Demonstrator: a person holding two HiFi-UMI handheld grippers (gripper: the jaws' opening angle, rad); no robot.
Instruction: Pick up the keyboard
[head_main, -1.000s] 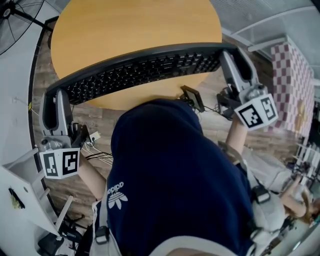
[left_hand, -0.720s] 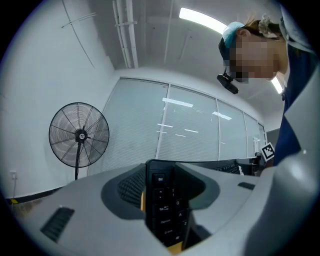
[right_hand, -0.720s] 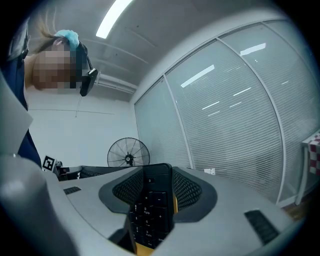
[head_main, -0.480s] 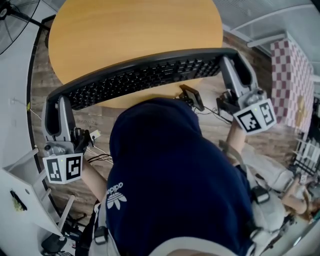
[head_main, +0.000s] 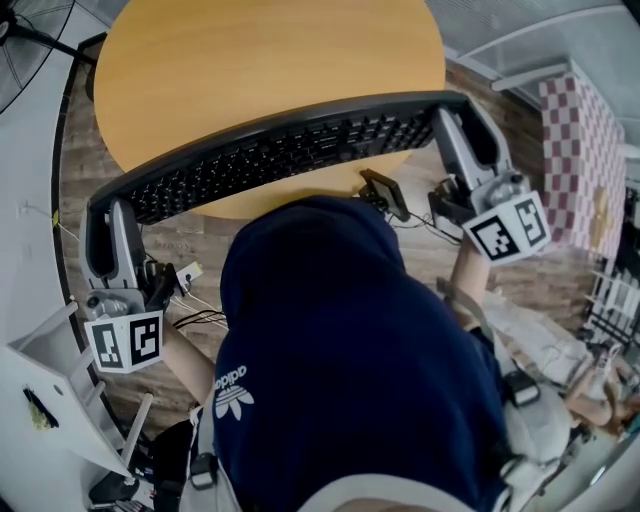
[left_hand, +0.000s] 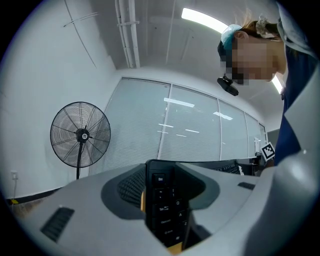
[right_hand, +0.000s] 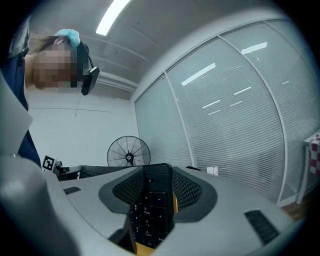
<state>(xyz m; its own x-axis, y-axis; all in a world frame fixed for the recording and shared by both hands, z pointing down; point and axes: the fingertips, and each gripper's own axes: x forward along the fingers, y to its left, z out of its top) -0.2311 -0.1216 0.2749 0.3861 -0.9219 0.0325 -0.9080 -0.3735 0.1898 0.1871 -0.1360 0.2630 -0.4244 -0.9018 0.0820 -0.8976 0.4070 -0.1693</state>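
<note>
A long black keyboard (head_main: 280, 150) hangs in the air above the near edge of a round wooden table (head_main: 260, 60), held level by its two ends. My left gripper (head_main: 108, 205) is shut on its left end, where the keys (left_hand: 162, 210) sit between the grey pads. My right gripper (head_main: 455, 105) is shut on the right end, whose number keys (right_hand: 150, 210) fill the gap between that gripper's pads.
The person's dark blue hooded top (head_main: 350, 370) fills the lower middle of the head view. A standing fan (left_hand: 80, 135) is by a glass wall. White furniture (head_main: 50, 400) stands at the lower left, a checkered panel (head_main: 585, 150) at the right. Cables (head_main: 195, 315) lie on the wooden floor.
The keyboard and both grippers have shifted only slightly, staying lifted over the table's near edge. Both grips are unchanged.
</note>
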